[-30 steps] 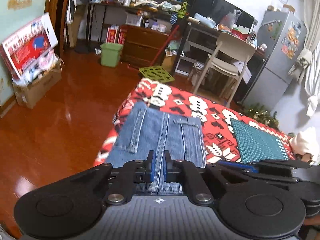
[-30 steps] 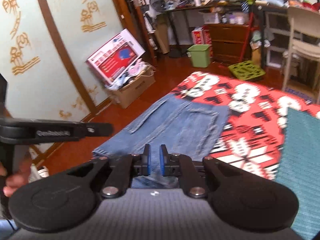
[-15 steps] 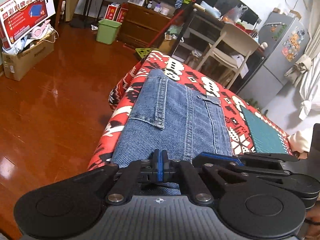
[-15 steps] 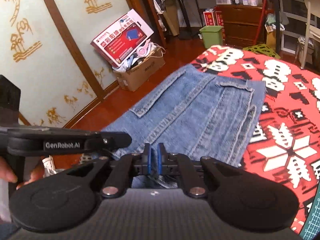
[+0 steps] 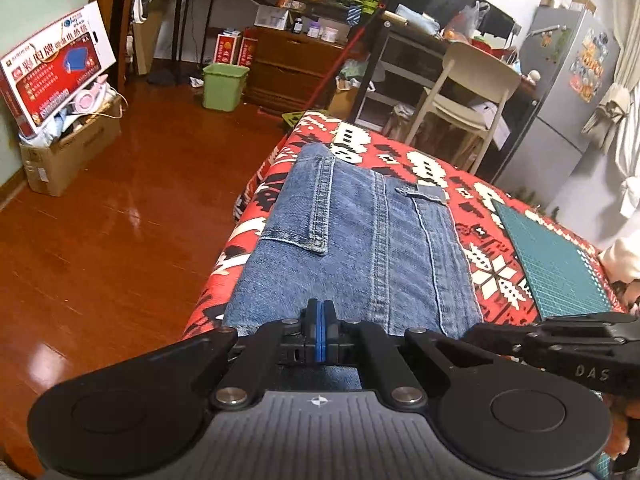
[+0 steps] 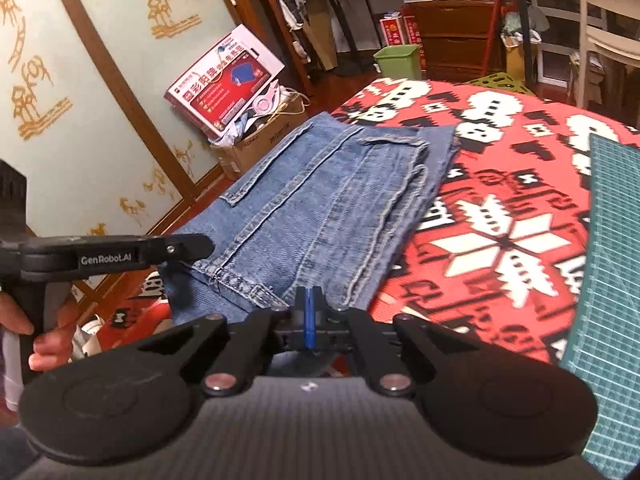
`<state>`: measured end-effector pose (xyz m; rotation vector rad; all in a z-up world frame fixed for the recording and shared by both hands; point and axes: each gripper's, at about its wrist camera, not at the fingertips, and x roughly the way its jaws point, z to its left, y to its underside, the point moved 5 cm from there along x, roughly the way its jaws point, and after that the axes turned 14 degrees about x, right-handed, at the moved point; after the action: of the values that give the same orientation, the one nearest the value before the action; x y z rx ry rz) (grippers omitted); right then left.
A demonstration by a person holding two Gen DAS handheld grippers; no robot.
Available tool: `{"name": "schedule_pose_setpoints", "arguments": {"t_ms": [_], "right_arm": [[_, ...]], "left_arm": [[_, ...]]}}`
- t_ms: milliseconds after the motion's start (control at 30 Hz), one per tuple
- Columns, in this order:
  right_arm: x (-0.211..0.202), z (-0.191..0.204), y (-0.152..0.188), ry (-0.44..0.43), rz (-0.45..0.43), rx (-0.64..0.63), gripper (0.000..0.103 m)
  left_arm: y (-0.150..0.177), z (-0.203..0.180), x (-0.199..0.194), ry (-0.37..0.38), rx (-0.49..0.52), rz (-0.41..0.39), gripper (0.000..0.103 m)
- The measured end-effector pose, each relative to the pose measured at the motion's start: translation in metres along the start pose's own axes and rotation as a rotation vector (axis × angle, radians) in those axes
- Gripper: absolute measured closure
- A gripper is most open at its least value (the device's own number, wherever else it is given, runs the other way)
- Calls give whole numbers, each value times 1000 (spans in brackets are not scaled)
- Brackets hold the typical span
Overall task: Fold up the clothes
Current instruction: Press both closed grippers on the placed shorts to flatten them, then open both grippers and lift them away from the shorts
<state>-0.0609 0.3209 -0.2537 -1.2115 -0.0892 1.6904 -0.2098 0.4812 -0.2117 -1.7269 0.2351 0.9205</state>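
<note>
Gripping the near edge of the jeans (image 5: pixel 352 240), lying lower centre on the red blanket (image 5: pixel 496 280): left gripper (image 5: pixel 319 334) and right gripper (image 6: pixel 308 320) are clamped shut on denim. Fold step judged underway; next, the edge should be carried toward the far end.

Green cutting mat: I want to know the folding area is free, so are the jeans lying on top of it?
No: the jeans lie on the red patterned cloth, apart from the green cutting mat.
</note>
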Motion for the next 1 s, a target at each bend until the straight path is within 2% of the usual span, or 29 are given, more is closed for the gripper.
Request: {"name": "schedule_pose_setpoints", "arguments": {"t_ms": [200,267,333,367,433,467,533,567,600,633,667,800,900,1000], "right_arm": [[-36,-8,5,16,-25,4,95],[-52,-6,13,14,-32,1,94],[-64,-5,17,21,-34,-2,93],[-70,-5,19,25,-36,-2,93],[-79,-2,22,34,-38,1,78],[-84,-1,24,43,-40,3,73],[-93,4,27,57,-51,-11,50],[-97,7,28,68,-57,-19,42],[-103,10,30,77,-66,-28,26],[-109,13,30,77,-80,-35,19],[-115,16,31,76,-94,-43,18],[-137,25,32,91,-109,-58,1],[-153,30,31,116,-125,-72,1],[-163,33,29,149,-105,-72,1]], "left_arm": [[4,-17,-24,-22,12,-3,98],[5,-26,-33,-33,24,-7,91],[5,-38,-42,-52,34,-8,75],[6,-43,-46,-60,38,-9,72],[7,-54,-55,-65,40,-14,63],[9,-59,-59,-68,37,-13,61],[11,-69,-69,-74,26,-12,52],[12,-74,-73,-79,24,-13,50],[12,-78,-78,-86,25,-16,45],[13,-82,-82,-96,28,-24,44],[13,-85,-87,-107,27,-34,43],[9,-91,-100,-140,-4,-28,39],[7,-93,-112,-164,-39,-18,37],[9,-94,-126,-188,-68,-10,33]]}}
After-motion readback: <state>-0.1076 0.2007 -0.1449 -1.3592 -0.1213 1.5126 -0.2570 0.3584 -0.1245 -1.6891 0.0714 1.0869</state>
